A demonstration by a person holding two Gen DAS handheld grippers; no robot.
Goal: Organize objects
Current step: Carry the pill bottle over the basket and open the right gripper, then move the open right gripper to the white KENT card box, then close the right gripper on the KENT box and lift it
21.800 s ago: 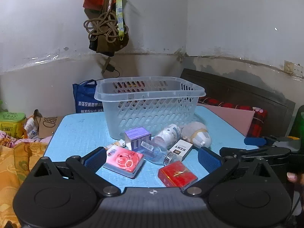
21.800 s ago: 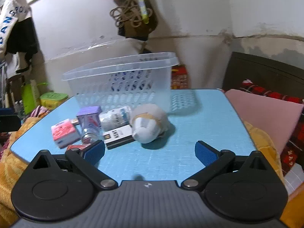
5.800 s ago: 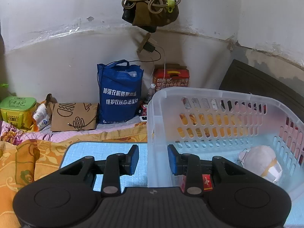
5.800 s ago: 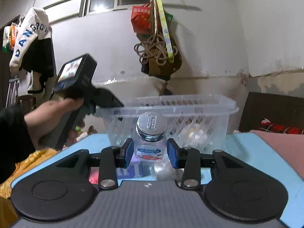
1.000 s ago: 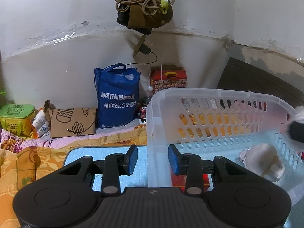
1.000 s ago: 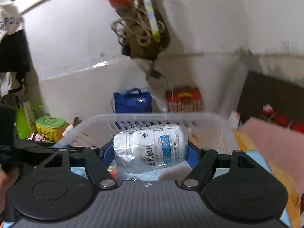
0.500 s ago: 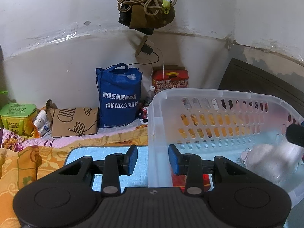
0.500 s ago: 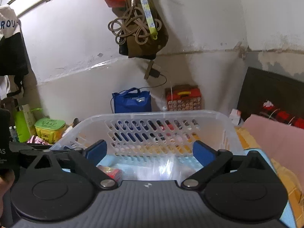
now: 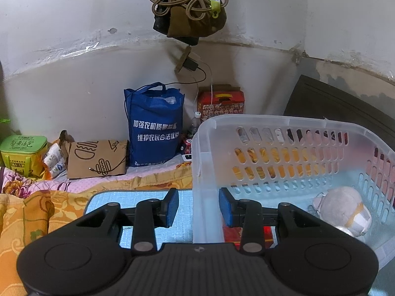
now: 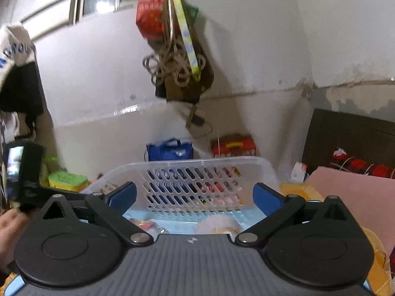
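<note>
A clear plastic basket [image 9: 284,123] stands on the blue mat [image 9: 138,197]. My left gripper [image 9: 198,208] straddles its left end wall, one blue pad outside and one inside, shut on that wall. Inside the basket lie a white plush toy [image 9: 343,212] and a red box [image 9: 232,234]. In the right wrist view my right gripper [image 10: 195,196] hangs over the basket [image 10: 187,165]. Its jaws are opening wide with nothing between them. Under it show the plush toy [image 10: 217,224] and a red item [image 10: 145,224]. The white bottle is out of sight.
Behind the basket stand a blue bag [image 9: 154,128] and a red carton [image 9: 221,101], with a paper bag [image 9: 96,157] and green box [image 9: 23,153] to the left. A rope bundle [image 9: 187,7] hangs above. A pink cushion [image 10: 350,197] and dark headboard [image 9: 333,103] are right.
The right gripper opened and let the white bottle drop into the basket, then drew back with its view tipped upward. The left gripper stayed on the basket wall.
</note>
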